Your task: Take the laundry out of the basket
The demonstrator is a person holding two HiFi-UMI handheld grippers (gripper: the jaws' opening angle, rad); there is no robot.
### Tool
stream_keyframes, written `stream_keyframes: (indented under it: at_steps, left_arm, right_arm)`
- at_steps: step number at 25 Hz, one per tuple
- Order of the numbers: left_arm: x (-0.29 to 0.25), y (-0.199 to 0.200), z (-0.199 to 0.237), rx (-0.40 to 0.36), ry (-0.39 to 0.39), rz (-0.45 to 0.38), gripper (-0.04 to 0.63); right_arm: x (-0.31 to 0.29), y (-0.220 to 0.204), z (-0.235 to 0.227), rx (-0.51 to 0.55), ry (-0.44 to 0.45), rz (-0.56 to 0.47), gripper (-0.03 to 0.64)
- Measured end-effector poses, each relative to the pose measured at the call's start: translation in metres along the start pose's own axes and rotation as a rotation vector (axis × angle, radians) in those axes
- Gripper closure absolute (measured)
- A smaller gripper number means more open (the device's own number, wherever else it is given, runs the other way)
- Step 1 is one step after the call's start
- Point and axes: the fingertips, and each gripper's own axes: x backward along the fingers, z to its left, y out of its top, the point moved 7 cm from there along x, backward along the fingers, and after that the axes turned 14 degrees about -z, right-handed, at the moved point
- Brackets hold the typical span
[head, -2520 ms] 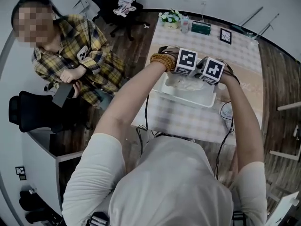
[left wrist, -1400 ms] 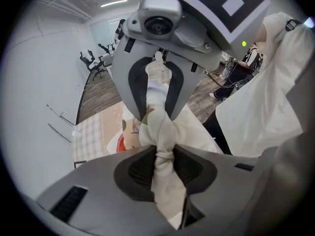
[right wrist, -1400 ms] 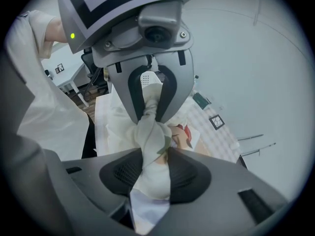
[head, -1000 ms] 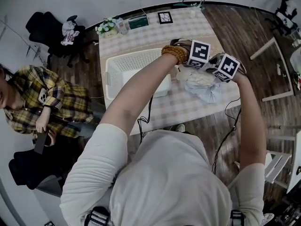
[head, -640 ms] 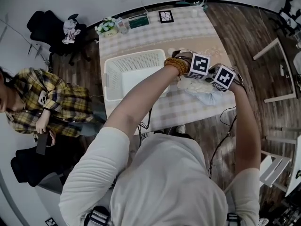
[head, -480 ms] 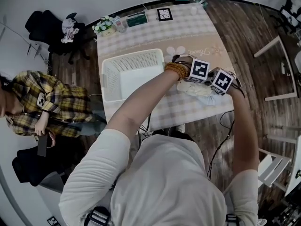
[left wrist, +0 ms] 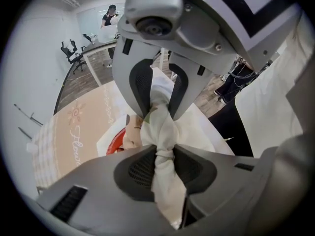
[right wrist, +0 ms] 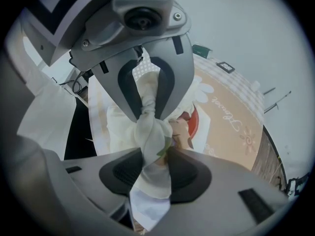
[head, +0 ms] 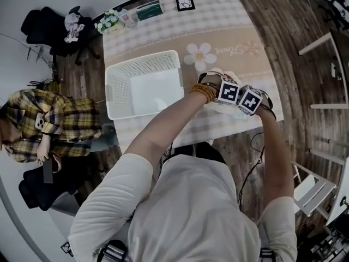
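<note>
The white laundry basket (head: 143, 59) stands empty on the table's left half. To its right, near the front edge, lies a bunched white garment (head: 215, 108) with a red print. Both grippers point steeply down over it, side by side, each with its marker cube on top. My left gripper (left wrist: 158, 127) is shut on a twisted fold of the garment (left wrist: 165, 146). My right gripper (right wrist: 149, 127) is shut on another fold of the garment (right wrist: 147, 132). Below the jaws the cloth spreads out on the table.
The table (head: 218, 31) has a checked cloth with a beige flower strip. At its far end stand a flower pot (head: 108, 22), a green box (head: 149, 10) and a small frame (head: 185, 2). A person in a plaid shirt (head: 49, 127) sits at the left. The table's front edge is just below the garment.
Both grippers have come down with the garment from above the table to its surface, right of the basket. Earlier they held it over the basket.
</note>
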Motion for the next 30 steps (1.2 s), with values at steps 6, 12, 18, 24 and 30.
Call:
stream_keyframes:
  at_steps: [6,12,18,24,30]
  left_arm:
    - [-0.030,-0.007,0.007,0.029,0.001,0.002,0.477]
    - [-0.045,-0.010,0.004,0.028,0.008,0.015,0.475]
    - [-0.036,-0.015,0.008,0.102,0.051,-0.030,0.436]
    - [-0.003,-0.009,0.003,0.188,0.132,-0.129,0.397]
    - [0.040,-0.005,-0.004,0.275,0.254,-0.258,0.396]
  right_arm:
    - [-0.028,-0.024,-0.001,-0.012,0.002,-0.019,0.436]
    - [-0.043,-0.033,0.002,-0.014,0.025,0.004,0.430]
    - [-0.036,-0.034,-0.005,-0.057,-0.021,-0.036,0.396]
    - [0.000,-0.028,-0.001,-0.133,-0.087,-0.160,0.360]
    - [0.031,-0.023,-0.002,-0.185,-0.207,-0.288,0.360]
